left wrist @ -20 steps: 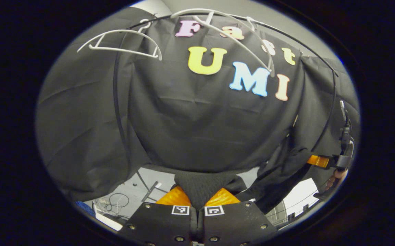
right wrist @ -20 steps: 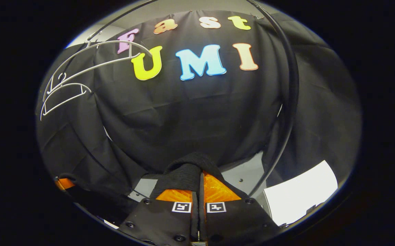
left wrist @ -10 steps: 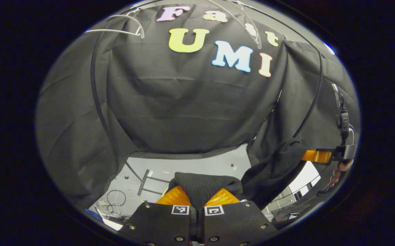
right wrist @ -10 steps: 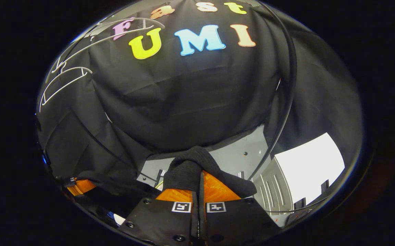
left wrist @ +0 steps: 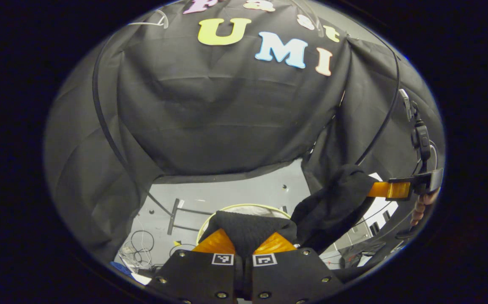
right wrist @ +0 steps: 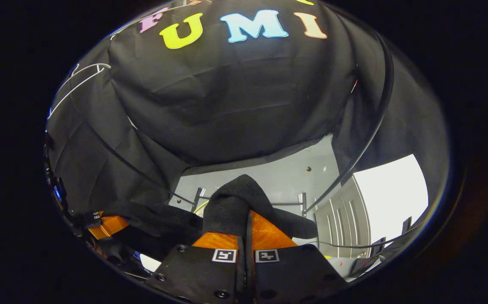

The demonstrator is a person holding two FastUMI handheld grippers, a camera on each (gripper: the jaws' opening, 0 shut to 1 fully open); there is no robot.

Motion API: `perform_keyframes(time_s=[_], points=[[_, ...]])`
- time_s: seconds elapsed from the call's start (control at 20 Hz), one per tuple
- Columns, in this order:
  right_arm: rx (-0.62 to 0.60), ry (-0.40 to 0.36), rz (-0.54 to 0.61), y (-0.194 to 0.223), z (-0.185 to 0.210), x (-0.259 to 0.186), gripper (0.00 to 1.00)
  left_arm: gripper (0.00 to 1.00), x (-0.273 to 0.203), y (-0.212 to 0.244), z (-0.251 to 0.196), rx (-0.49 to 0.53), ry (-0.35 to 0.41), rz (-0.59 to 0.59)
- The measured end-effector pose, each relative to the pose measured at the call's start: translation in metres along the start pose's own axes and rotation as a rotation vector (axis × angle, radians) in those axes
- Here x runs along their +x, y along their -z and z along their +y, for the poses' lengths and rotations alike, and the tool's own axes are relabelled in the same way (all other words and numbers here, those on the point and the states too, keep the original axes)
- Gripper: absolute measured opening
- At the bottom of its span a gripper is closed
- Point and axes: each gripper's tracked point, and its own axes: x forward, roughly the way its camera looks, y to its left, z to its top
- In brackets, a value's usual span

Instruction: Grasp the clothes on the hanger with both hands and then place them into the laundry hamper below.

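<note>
Black knitted garment (left wrist: 248,228), off the hangers and held in the air between the two grippers, above the floor. In the left gripper view, bunched right at the tips of the left gripper (left wrist: 244,244), pinched there with both fingers pressing on the fabric, a fold rising just above them. From that fold, stretches rightward and up as a dark swag to the right gripper (left wrist: 389,190), seen farther off at the right edge with a hand (left wrist: 422,207) behind it. In the right gripper view, same cloth (right wrist: 233,202) humped over the tips of the right gripper (right wrist: 247,236), clamped between closed fingers, one flap falling to the right, the rest trailing left toward the left gripper (right wrist: 106,226) low at the left edge.

Beneath the garment in the left gripper view, pale round rim of the laundry hamper (left wrist: 244,207), just behind the held fold, standing on the grey floor (left wrist: 235,190). Near it, loose cables (left wrist: 140,249) and a dark stand foot (left wrist: 173,215). Higher up, white hangers (right wrist: 79,80) against the black cloth wall (right wrist: 235,97), well apart from the garment.
</note>
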Motion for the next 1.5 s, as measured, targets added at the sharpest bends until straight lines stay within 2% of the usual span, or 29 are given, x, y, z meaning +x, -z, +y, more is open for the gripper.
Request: perform_keyframes(time_s=[0.05,0.4,0.45,0.65,0.7,0.75,0.8,0.85,0.95,1.15,1.2,1.25,1.35,1.5], points=[[0.002,0.002,0.010,0.003,-0.001,0.004,0.00,0.02,0.005,-0.001,0.001,-0.009,-0.006,0.002],[0.006,0.024,0.051,0.009,-0.008,0.018,0.04,0.02,0.024,-0.011,0.007,0.017,-0.037,0.026],[0.007,0.028,0.054,0.009,-0.008,0.019,0.01,0.03,0.028,-0.011,0.011,0.025,-0.045,0.031],[0.018,0.022,0.080,0.017,-0.005,0.023,0.08,0.02,0.028,-0.002,0.023,0.035,-0.066,0.058],[0.024,0.020,0.090,0.019,-0.004,0.023,0.05,0.02,0.030,0.000,0.029,0.044,-0.082,0.066],[0.031,0.018,0.092,0.022,-0.003,0.022,0.16,0.05,0.030,0.001,0.034,0.049,-0.094,0.069],[0.036,0.014,0.091,0.021,-0.001,0.022,0.19,0.12,0.029,0.004,0.037,0.046,-0.100,0.070],[0.036,0.006,0.091,0.022,0.001,0.022,0.25,0.24,0.025,0.000,0.038,0.037,-0.097,0.065],[0.018,0.010,0.091,0.023,0.002,0.020,0.65,0.48,0.029,-0.002,0.036,0.008,-0.081,0.057],[-0.005,0.030,0.051,0.017,-0.004,0.006,0.95,0.96,0.024,0.000,0.044,-0.015,-0.122,0.055],[-0.002,0.031,0.041,0.014,-0.006,0.002,0.93,0.96,0.019,0.004,0.044,-0.029,-0.128,0.058],[-0.001,0.032,0.029,0.012,-0.009,-0.002,0.98,0.96,0.015,0.004,0.042,-0.047,-0.125,0.050],[-0.002,0.041,-0.001,0.007,-0.017,-0.013,0.98,0.96,0.006,0.004,0.034,-0.077,-0.110,0.031],[0.017,0.049,-0.057,-0.005,-0.035,-0.031,0.98,0.96,-0.014,0.005,0.028,-0.067,-0.136,0.011]])
